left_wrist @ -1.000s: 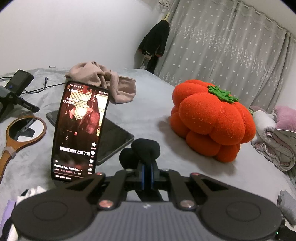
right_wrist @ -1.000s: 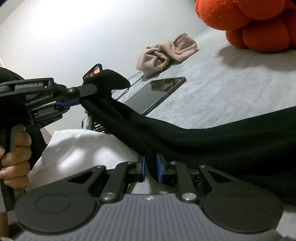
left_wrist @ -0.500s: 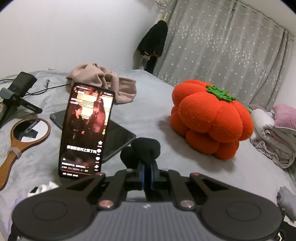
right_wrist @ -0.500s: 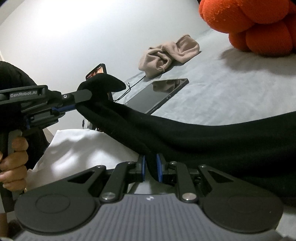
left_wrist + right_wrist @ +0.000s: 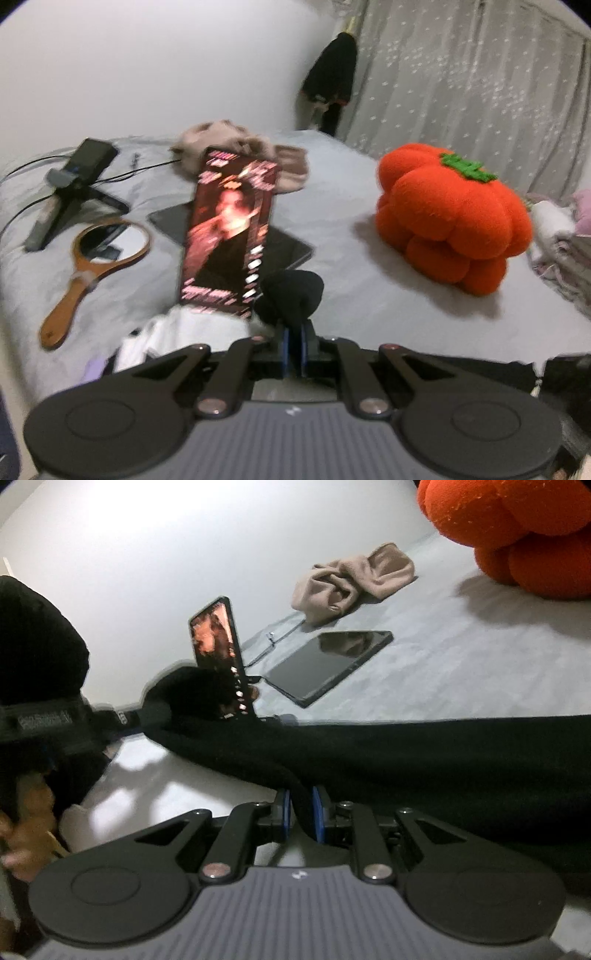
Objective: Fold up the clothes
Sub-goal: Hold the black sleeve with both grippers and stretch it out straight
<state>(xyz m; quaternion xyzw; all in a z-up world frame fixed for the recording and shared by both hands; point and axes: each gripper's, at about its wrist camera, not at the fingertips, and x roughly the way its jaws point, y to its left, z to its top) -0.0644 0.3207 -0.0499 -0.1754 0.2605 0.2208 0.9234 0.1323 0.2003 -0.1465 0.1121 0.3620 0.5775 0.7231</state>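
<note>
On the grey bed, an orange pumpkin cushion sits before curtains. Both the left gripper and right gripper pinch the black garment stretched between them. Only the left view catches the hand mirror.

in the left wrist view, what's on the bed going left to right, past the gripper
tripod stand → hand mirror → phone, propped upright → black garment bunched in the left gripper → orange pumpkin plush → pile of bedding at the right edge
</note>
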